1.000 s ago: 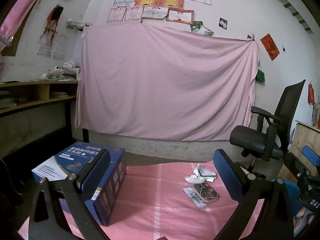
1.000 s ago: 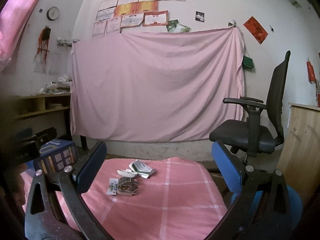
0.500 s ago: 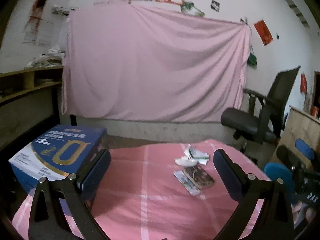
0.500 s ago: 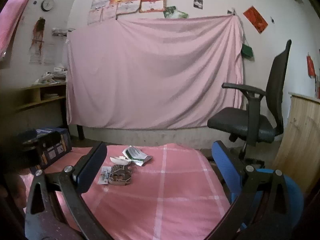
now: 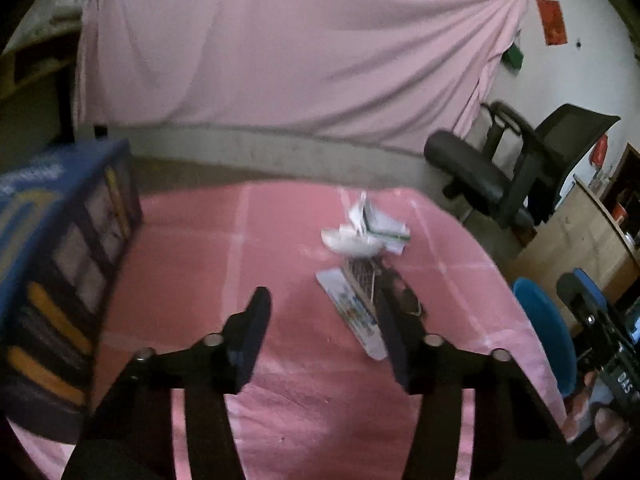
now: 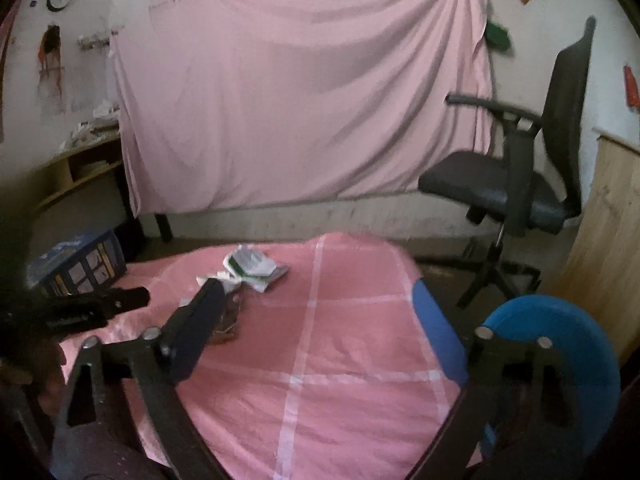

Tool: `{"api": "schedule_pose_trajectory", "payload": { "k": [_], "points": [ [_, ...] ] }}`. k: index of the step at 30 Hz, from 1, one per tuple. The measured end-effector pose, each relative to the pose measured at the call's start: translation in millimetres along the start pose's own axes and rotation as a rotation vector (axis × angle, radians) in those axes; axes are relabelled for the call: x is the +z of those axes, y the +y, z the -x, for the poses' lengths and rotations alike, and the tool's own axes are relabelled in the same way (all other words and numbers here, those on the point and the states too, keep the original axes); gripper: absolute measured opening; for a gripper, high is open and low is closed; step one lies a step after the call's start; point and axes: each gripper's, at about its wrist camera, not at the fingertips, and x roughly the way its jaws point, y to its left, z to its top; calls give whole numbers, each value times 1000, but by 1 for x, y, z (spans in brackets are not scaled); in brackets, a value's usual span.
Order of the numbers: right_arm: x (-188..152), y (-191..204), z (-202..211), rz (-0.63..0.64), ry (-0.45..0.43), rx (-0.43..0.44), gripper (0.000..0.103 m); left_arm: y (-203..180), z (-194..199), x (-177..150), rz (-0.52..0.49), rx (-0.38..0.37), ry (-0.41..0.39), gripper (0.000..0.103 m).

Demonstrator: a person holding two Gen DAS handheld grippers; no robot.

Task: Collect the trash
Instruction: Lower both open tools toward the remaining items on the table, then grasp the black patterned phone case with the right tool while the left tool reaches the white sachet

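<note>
Several pieces of trash lie on the pink checked cloth [image 5: 200,272]: crumpled white and green wrappers [image 5: 366,232], a dark patterned packet [image 5: 360,276] and a flat white wrapper [image 5: 352,316]. My left gripper [image 5: 322,304] is open and empty, just in front of the flat wrapper, its right finger over the packet's edge. My right gripper [image 6: 316,296] is open and empty above the cloth; the wrappers [image 6: 256,266] lie ahead to its left, the packet [image 6: 228,320] partly behind its left finger. The left gripper [image 6: 96,304] shows at the left.
A blue printed box [image 5: 52,264] stands at the cloth's left edge, also in the right wrist view [image 6: 78,264]. A black office chair [image 6: 520,184] stands to the right, a blue stool [image 6: 560,340] by the cloth's right edge. A pink sheet [image 6: 300,100] hangs behind.
Both grippers have tilted down and moved towards the cloth. The left gripper has come close to the trash and its fingers have narrowed somewhat. Nothing has been taken hold of.
</note>
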Motion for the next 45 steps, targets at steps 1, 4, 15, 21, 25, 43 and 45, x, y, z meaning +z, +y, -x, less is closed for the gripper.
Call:
{"api": "schedule_pose_trajectory", "payload": {
  "k": [1,4,15,21,25,43,45],
  "points": [
    [0,1,-8,2,30,18,103,2,-5,0,13,-12,28,38],
    [0,6,-24,28,94,38,100,4,-15,-1,36,-43,76,34],
    [-3,6,-39,29,157,31,98,-4,-29,6,25,-41,122,17],
    [-4,16,-53,32,225,65,98,2,-31,3,33,-36,131,0],
    [-6,28,-64,39,273,102,98,13,-27,3,66,-64,139,0],
    [-16,70,-110,133,443,166,72,37,-6,7,106,-56,109,0],
    [-17,57,-105,90,438,166,72,36,-7,7,105,-70,115,0]
  ]
}}
